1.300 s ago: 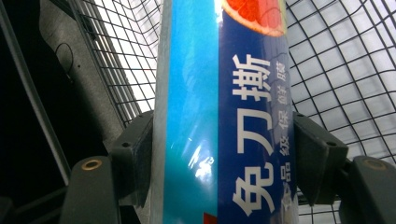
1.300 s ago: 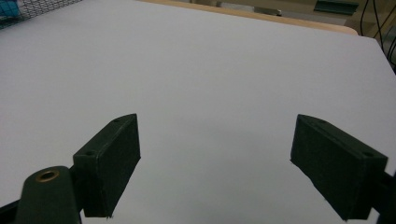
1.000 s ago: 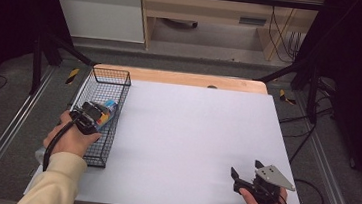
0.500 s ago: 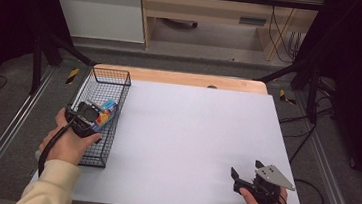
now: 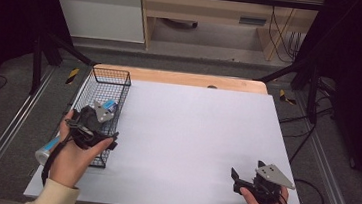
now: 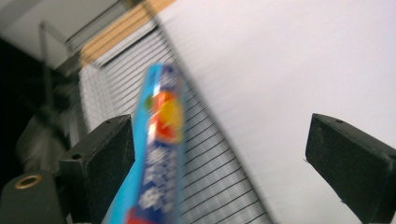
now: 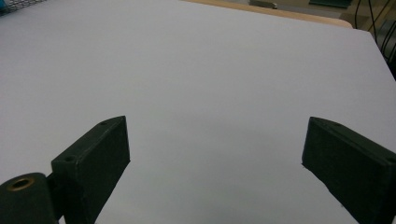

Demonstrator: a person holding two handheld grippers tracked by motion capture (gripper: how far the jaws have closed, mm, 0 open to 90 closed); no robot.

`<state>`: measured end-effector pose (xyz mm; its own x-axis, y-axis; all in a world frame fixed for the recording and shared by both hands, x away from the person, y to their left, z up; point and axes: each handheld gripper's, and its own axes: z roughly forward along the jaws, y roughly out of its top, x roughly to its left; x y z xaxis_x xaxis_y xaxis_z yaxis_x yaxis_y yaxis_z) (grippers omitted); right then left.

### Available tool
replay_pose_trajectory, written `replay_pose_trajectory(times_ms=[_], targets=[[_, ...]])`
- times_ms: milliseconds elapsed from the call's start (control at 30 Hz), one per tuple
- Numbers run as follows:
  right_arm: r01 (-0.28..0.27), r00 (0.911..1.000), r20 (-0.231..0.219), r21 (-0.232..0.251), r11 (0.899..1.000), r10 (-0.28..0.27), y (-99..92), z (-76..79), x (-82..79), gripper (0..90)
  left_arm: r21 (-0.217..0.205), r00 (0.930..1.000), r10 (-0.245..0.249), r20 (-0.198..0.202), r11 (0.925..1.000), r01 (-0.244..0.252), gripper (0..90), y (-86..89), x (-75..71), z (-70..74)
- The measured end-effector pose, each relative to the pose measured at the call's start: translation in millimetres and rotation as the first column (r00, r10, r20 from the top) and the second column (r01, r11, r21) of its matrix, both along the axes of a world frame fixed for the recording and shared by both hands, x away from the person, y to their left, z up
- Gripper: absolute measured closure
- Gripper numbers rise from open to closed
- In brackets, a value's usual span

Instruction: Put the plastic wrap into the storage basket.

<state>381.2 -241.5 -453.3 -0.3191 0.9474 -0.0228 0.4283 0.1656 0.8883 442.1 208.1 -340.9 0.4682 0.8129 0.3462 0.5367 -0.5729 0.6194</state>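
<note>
While its print blurs past reading, the blue tube (image 6: pixel 159 154) leans beside the left tongs (image 6: pixel 224 158), just spread.

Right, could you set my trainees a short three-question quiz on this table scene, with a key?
1. True or false: the right tool grips something.
2. The wire basket stands on the table at its: A left side, B middle, C right side.
3. What stands between the left tool jaws?

Key:
1. False; its jaws are open and empty.
2. A.
3. A blue tube, beside one jaw and unclamped; the jaws have just been opening.
</note>
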Motion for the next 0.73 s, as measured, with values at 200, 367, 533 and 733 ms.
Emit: replay_pose_trajectory(times_ms=[200, 367, 533, 733], targets=[[0.029, 0.9996, -0.008, -0.004, 1.0, -0.029, -4.5, -1.2, 0.3, 6.1, 0.004, 0.9859, -0.166, 0.024, 0.9862, 0.166, 5.4, -43.4, -10.4, -18.1], [0.043, 0.9988, -0.022, -0.014, 0.999, -0.044, -7.2, -3.5, 0.3, 3.7, -0.105, 0.9532, -0.302, 0.009, 0.9477, 0.302, 5.6, -66.4, -7.9, -39.3], [0.029, 0.9993, -0.024, -0.009, 1.0, -0.029, -8.3, -4.2, 1.7, 4.3, -0.242, 0.9091, -0.414, 0.047, 0.8783, 0.413, 8.2, -73.1, -5.7, -69.4], [0.025, 0.9989, -0.04, -0.017, 1.0, -0.025, -5.0, -6.6, 5.4, 5.5, -0.347, 0.891, -0.446, 0.087, 0.825, 0.446, 7.9, -56.7, -15.9, -88.2]])
